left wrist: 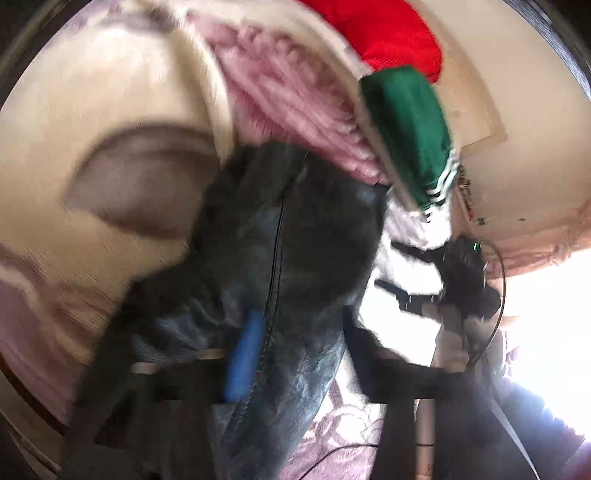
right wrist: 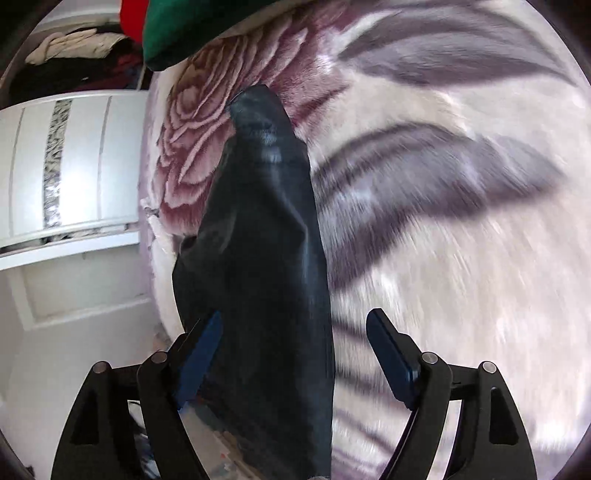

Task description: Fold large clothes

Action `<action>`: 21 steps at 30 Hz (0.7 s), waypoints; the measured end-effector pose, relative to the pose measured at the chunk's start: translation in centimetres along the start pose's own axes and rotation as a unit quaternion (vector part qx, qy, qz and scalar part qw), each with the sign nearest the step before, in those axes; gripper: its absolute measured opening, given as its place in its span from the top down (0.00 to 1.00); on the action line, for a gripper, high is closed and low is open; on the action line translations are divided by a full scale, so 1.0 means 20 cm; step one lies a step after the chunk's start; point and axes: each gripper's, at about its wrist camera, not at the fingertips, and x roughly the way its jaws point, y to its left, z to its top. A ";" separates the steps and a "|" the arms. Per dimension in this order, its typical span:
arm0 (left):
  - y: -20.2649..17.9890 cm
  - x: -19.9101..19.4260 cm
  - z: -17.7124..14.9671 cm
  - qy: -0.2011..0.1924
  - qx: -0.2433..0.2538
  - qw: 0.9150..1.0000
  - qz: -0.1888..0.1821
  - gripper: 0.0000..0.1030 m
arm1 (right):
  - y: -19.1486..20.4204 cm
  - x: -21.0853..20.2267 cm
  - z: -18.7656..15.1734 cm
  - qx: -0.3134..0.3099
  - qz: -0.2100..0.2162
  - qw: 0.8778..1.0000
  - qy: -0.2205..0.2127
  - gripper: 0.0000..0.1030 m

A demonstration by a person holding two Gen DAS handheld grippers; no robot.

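Observation:
A dark blue-black garment (left wrist: 280, 258) with a stitched seam lies bunched on the floral bed blanket (left wrist: 110, 110). My left gripper (left wrist: 295, 343) has its blue pad (left wrist: 243, 358) against the cloth, which drapes over and hides the jaws; the view is blurred. In the right wrist view the same garment (right wrist: 258, 240) stretches long and narrow away from me. My right gripper (right wrist: 295, 332) is open, with the cloth beside its left blue finger (right wrist: 201, 350) and the right finger (right wrist: 391, 354) bare. The right gripper also shows in the left wrist view (left wrist: 406, 273).
A green folded garment (left wrist: 410, 129) and a red one (left wrist: 391, 33) lie at the far end of the blanket. A white wardrobe (right wrist: 74, 166) stands beside the bed on the left of the right wrist view. Strong window glare fills the left wrist view's lower right.

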 end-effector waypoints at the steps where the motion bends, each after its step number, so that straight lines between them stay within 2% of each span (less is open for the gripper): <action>1: 0.00 0.08 -0.01 0.009 -0.007 1.000 0.012 0.78 | -0.03 0.06 0.07 -0.008 0.009 1.000 0.012 0.20; 2: 0.04 0.14 -0.02 0.014 -0.017 0.999 0.024 0.81 | -0.05 0.08 0.10 -0.012 0.014 1.000 0.019 0.20; 3: 0.09 0.21 -0.04 0.014 -0.031 0.999 0.031 0.88 | -0.07 0.13 0.14 -0.017 0.022 0.999 0.036 0.20; 5: 0.18 0.28 -0.05 0.015 -0.060 0.998 0.032 0.95 | -0.08 0.24 0.20 -0.029 0.059 0.995 0.072 0.19; 7: 0.21 0.27 -0.05 0.008 -0.073 0.997 0.024 0.95 | -0.03 0.33 0.23 -0.049 0.094 0.989 0.105 0.19; 8: 0.21 0.27 -0.05 0.007 -0.068 0.997 0.026 0.95 | 0.01 0.38 0.24 -0.060 0.125 0.982 0.126 0.19; 10: 0.18 0.25 -0.05 0.005 -0.056 0.998 0.038 0.95 | 0.09 0.48 0.25 -0.084 0.122 0.978 0.144 0.20; 11: 0.16 0.24 -0.04 0.005 -0.049 0.998 0.050 0.95 | 0.13 0.50 0.26 -0.093 0.117 0.979 0.137 0.30; 12: 0.14 0.23 -0.04 0.004 -0.046 0.997 0.055 0.95 | 0.15 0.52 0.26 -0.097 0.110 0.980 0.132 0.64; 13: 0.12 0.21 -0.02 0.000 -0.046 0.997 0.057 0.95 | 0.16 0.52 0.27 -0.089 0.087 0.985 0.116 0.70; 16: 0.02 0.15 0.03 -0.014 -0.047 0.998 0.048 0.94 | 0.17 0.39 0.27 -0.056 0.092 0.992 0.060 0.78; 17: -0.01 0.13 0.04 -0.020 -0.045 0.998 0.044 0.90 | 0.16 0.31 0.27 -0.045 0.096 0.994 0.034 0.79; 19: -0.12 0.13 0.07 -0.031 -0.038 0.998 0.027 0.75 | 0.12 0.13 0.28 -0.023 0.099 0.995 -0.014 0.80; 20: -0.16 0.15 0.08 -0.032 -0.033 0.999 0.019 0.59 | 0.09 0.06 0.29 -0.012 0.100 0.994 -0.034 0.80; 21: -0.23 0.19 0.09 -0.033 -0.025 0.999 0.013 0.48 | 0.01 -0.07 0.30 0.021 0.106 0.992 -0.063 0.80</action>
